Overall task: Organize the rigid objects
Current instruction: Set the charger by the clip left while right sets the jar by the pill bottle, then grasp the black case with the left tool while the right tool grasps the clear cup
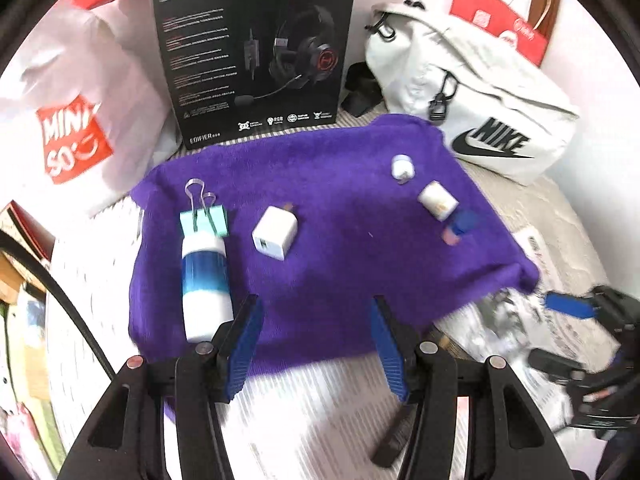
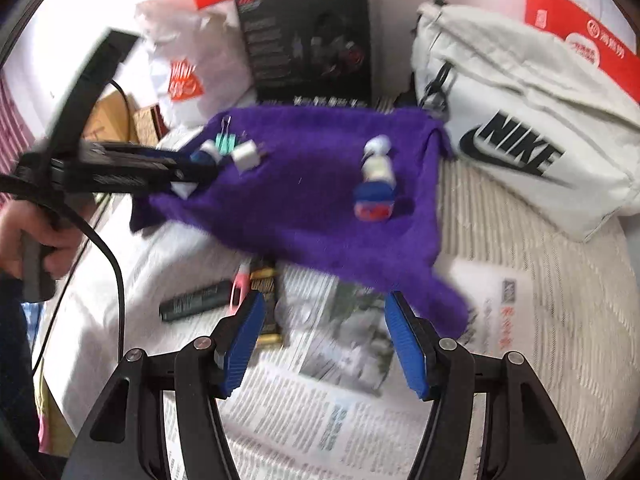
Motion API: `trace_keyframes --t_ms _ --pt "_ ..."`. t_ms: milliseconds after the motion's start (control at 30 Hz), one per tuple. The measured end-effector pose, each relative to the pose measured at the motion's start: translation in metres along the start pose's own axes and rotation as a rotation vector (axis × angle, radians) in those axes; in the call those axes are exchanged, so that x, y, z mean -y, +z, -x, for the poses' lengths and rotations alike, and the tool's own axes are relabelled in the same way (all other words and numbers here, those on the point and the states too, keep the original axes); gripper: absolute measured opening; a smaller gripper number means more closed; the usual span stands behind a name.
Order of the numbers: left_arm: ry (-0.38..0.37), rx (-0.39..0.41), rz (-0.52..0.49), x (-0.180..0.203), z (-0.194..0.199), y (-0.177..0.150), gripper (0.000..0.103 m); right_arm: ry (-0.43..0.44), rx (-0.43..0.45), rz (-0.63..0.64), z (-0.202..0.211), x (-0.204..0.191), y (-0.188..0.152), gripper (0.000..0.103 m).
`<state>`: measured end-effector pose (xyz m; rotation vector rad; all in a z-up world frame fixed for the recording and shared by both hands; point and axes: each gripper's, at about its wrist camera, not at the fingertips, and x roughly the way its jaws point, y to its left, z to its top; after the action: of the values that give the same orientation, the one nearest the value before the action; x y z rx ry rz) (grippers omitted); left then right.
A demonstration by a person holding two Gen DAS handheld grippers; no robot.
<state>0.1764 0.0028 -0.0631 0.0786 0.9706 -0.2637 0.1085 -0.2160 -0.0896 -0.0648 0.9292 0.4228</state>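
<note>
My left gripper (image 1: 316,322) half-wide, empty, over purple cloth (image 1: 340,280); bottle (image 1: 204,280) at nine o'clock; right gripper (image 2: 324,316) same, empty.

purple towel (image 1: 320,208), teal binder clip (image 1: 205,222), bottle (image 1: 205,280) – white w/ blue band

Both grippers tilt downward, jaws parted and empty — the left gripper (image 1: 316,344) with its blue pads (image 1: 244,344) apart, the right gripper (image 2: 326,344) likewise — while a hand (image 2: 24,236) grips the left tool's handle.
</note>
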Motion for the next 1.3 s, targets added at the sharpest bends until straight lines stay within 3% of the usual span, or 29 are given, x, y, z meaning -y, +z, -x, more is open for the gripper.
trace_keyframes --t_ms 200,333,667,733,1067,1300 --pt "-0.007 0.006 0.028 0.001 0.010 -0.030 0.052 -0.012 -0.025 0.050 -0.026 -0.014 -0.011 0.052" --pt "-0.005 -0.004 0.055 -0.004 0.011 -0.049 0.052 -0.037 -0.027 0.061 -0.041 -0.016 -0.013 0.039" --pt "-0.017 -0.008 0.076 -0.005 0.004 -0.075 0.052 -0.077 0.012 0.074 -0.052 -0.012 -0.011 0.035" --pt "-0.020 -0.012 0.065 -0.002 0.003 -0.078 0.052 -0.083 0.022 0.084 -0.051 -0.014 -0.012 0.027" --pt "-0.090 -0.002 -0.036 0.019 0.001 -0.085 0.052 -0.112 0.055 0.028 -0.022 0.010 -0.024 0.027" --pt "-0.090 -0.033 -0.200 0.046 -0.014 -0.088 0.052 -0.158 0.082 -0.056 0.005 0.036 -0.038 0.027"
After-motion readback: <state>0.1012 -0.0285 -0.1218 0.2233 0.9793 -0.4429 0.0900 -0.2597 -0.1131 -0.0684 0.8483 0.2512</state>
